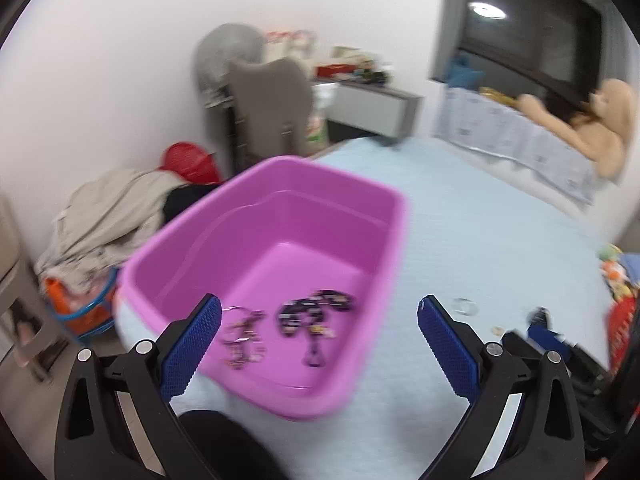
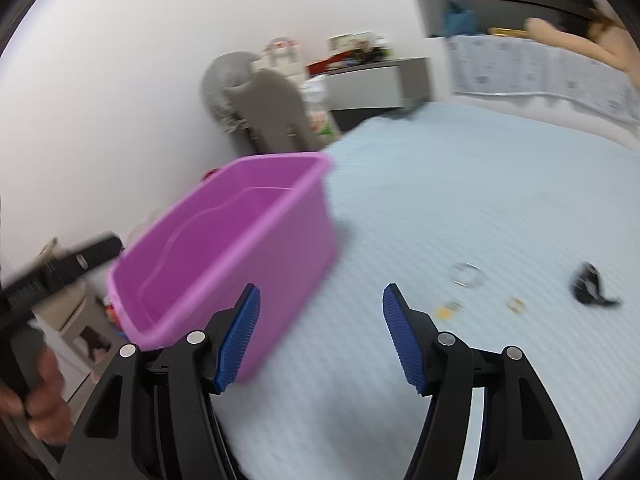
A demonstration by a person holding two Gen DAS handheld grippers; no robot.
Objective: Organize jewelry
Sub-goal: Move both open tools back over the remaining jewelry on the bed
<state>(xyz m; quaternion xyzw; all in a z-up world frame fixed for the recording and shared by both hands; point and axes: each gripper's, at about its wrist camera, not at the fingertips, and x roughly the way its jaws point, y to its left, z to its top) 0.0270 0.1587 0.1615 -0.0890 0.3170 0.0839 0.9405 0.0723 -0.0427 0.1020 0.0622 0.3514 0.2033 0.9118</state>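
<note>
Left gripper (image 1: 319, 312) jaws wide open over the pink tub (image 1: 348, 216) on the bed (image 1: 480, 240); dark beaded necklace (image 1: 312, 312) and keyring-like bits (image 1: 242, 336) inside.

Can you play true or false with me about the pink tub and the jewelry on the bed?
1. The pink plastic tub sits on the light blue bedspread. True.
2. The tub is empty. False: a dark beaded piece and a thin chain piece lie inside.
3. A clear ring-shaped bangle lies on the bedspread outside the tub. True.
4. The right gripper is clamped on a necklace. False: its jaws are apart, nothing between them.
5. The left gripper is open. True.
</note>
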